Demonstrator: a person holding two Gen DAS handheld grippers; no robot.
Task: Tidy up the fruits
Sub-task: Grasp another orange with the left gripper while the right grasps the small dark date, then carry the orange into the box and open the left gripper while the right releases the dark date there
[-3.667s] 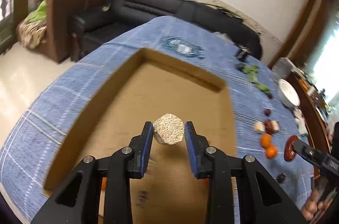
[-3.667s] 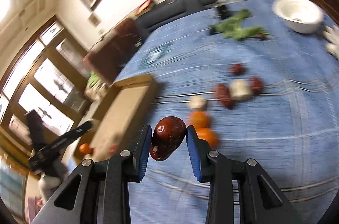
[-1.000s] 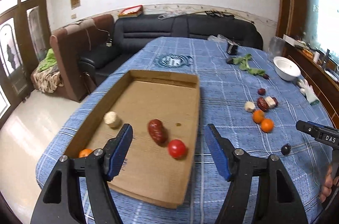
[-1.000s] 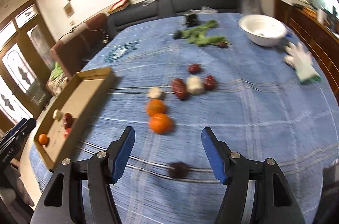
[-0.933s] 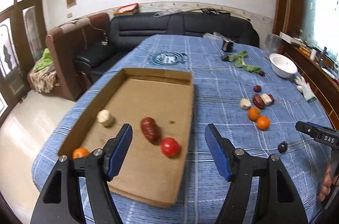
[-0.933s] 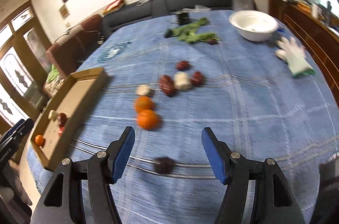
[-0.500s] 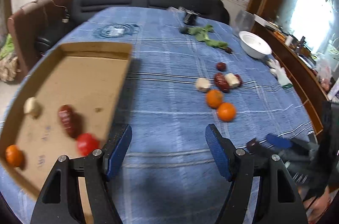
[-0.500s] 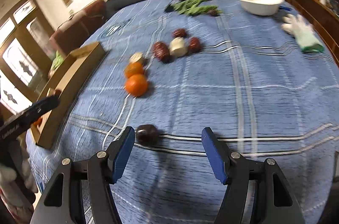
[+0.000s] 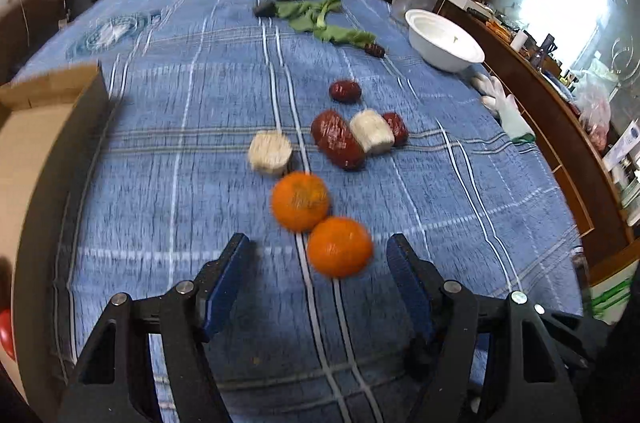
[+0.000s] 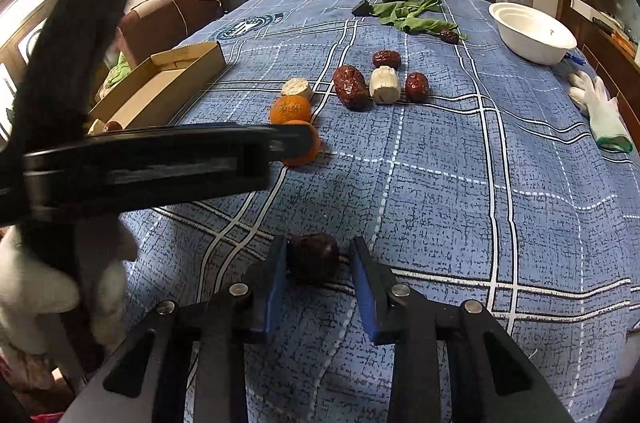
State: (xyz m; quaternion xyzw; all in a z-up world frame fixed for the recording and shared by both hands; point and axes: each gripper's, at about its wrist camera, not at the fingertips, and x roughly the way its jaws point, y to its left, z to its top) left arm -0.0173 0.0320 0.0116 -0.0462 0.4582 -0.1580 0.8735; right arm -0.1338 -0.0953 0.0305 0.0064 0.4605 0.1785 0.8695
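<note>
A dark round fruit (image 10: 314, 257) lies on the blue checked cloth between the closing jaws of my right gripper (image 10: 318, 263). The left pad touches it and a thin gap shows at the right pad. My left gripper (image 9: 318, 251) hangs low over two oranges, its jaws closing slightly. The near orange (image 9: 340, 251) sits between the fingertips, untouched, and the far orange (image 9: 300, 201) lies just beyond. In the right wrist view the left gripper (image 10: 160, 159) is a blurred black bar covering part of the near orange (image 10: 306, 153). The cardboard tray (image 9: 40, 111) stands at the left.
Red dates (image 9: 338, 139) and pale cut pieces (image 9: 270, 153) lie past the oranges. Farther back are green leaves (image 9: 320, 19), a white bowl (image 9: 444, 45) and a white glove (image 9: 504, 107). A gloved hand (image 10: 40, 287) holds the left gripper. A tomato (image 9: 6, 331) shows in the tray.
My left gripper swung right from over the tray and dropped toward the oranges. My right gripper sank onto the dark fruit and its jaws narrowed from wide apart to just around it.
</note>
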